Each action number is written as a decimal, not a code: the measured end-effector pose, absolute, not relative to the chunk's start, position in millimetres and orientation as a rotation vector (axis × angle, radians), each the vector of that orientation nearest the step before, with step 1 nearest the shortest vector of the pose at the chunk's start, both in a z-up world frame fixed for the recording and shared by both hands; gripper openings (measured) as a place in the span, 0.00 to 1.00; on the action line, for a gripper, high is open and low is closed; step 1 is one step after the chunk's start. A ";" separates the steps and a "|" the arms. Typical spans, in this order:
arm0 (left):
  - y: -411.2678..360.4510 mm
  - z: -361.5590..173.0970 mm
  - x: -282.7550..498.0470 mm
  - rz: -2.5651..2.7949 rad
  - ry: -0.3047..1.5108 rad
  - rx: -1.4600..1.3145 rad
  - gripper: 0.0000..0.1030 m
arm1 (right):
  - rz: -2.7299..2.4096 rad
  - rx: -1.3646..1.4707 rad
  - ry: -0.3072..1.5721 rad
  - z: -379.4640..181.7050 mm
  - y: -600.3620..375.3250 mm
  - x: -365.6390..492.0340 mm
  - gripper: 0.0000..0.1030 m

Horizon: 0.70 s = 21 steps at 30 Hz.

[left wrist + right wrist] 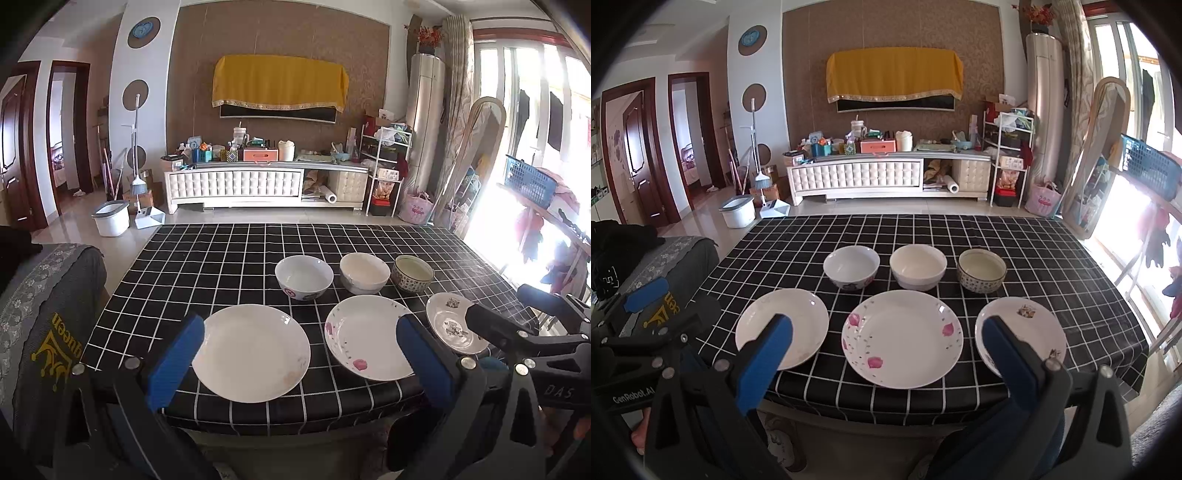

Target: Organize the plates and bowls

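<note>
Both tools hang at the near edge of the bench (pixel 1052 258) with its black checked cloth, and nothing is in hand. Far left, the left tool (pixel 299 354) has its blue pads spread wide apart, empty, one pad showing in front of the near-left rim of the plain white plate (pixel 251 352), the other in front of the right edge of the flowered plate (pixel 365 338). That plain white plate sits at the left end of the front row, near the bench's front edge. Behind it and a touch to the right stands the white bowl with the printed base (pixel 851 267), upright, first in the back row. Moving to the middle, the flowered plate lies flat with pink petals on its rim, the largest-looking of the three from the right wrist view, and the cream bowl (pixel 918 266) stands directly behind it, apart from its neighbours. Further right, the patterned bowl (pixel 981 270) closes the back row, and in front of it rests the small plate (pixel 1030 328) with dark printed motifs. The right tool (pixel 886 354) is just as wide open and empty, its pads showing in front of the plain plate on one side and the small plate on the other. In the left wrist view, the right tool's black frame shows in front of the small plate's right edge.
</note>
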<state>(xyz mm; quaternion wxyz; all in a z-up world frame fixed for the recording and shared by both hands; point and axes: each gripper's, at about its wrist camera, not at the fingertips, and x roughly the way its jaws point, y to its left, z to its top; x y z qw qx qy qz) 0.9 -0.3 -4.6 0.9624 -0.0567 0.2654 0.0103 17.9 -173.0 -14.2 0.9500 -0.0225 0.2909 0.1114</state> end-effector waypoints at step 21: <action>-5.3 -6.8 -0.8 0.028 0.546 -0.083 1.00 | 0.226 -0.051 0.599 -15.2 -173.1 17.6 1.00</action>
